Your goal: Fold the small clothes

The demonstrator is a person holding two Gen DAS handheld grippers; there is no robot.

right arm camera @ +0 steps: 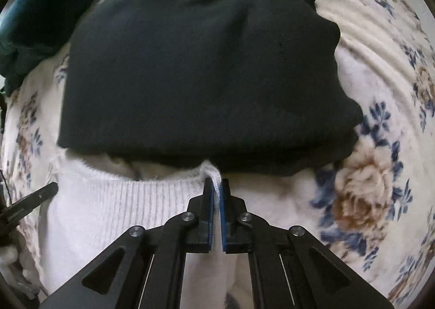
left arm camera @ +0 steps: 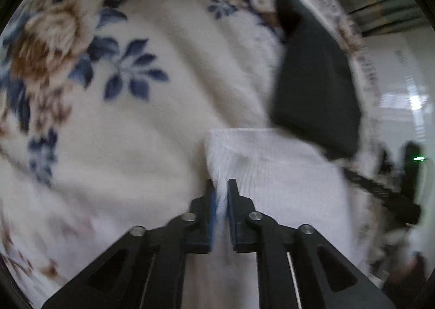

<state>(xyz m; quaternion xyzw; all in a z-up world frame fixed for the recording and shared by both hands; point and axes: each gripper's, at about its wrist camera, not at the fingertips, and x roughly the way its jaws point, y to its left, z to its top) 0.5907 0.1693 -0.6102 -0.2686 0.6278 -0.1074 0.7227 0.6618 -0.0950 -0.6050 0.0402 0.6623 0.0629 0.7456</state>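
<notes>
A white ribbed knit garment (right arm camera: 114, 208) lies on a floral fleece blanket (right arm camera: 380, 173). My right gripper (right arm camera: 216, 186) is shut on the garment's edge at a corner, just below a black folded garment (right arm camera: 195, 64). My left gripper (left arm camera: 221, 189) is shut on another edge of the white garment (left arm camera: 285, 173). The black garment (left arm camera: 315, 86) lies beyond it to the right in the left wrist view. The tip of the other gripper (right arm camera: 32, 200) shows at the left edge of the right wrist view.
A dark teal cloth (right arm camera: 35, 10) is bunched at the far left of the blanket. The blanket's edge (left arm camera: 361, 69) runs down the right of the left wrist view, with a pale floor (left arm camera: 402, 91) and dark equipment beyond it.
</notes>
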